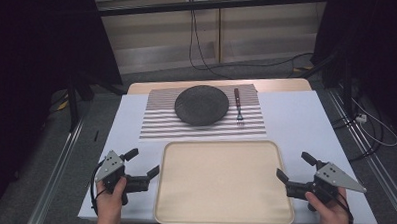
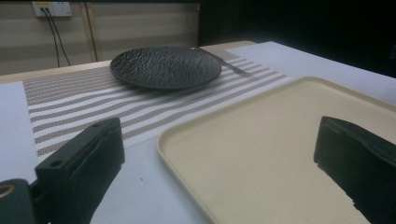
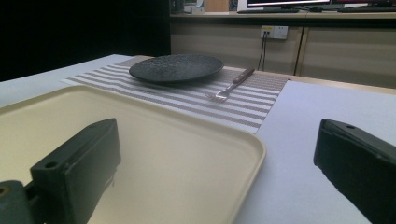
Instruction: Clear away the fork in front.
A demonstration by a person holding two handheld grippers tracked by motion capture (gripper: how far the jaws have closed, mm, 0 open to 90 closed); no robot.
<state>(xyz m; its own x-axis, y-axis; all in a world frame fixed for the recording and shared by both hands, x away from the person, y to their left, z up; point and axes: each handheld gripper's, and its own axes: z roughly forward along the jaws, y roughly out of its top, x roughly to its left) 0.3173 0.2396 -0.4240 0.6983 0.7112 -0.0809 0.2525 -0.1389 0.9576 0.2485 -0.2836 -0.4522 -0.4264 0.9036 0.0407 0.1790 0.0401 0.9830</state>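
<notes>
left gripper (image 1: 143, 162) low at the tray's left edge, jaws wide apart, holding nothing | right gripper (image 1: 295, 166) at the tray's right edge, jaws likewise spread and empty | beige tray (image 1: 223, 213) bare, nearest on the table (image 1: 296, 120) | beyond it striped placemat (image 1: 156, 125) carrying a dark plate (image 1: 201, 105), fork (image 1: 238, 107) just right of the plate

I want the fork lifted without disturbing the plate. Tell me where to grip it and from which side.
Grip the fork by its brown handle, the end farther from you, coming from above or from its right. It lies flat on the striped mat with the plate close on its left, so the right gripper, jaws open, is probably better placed.
</notes>
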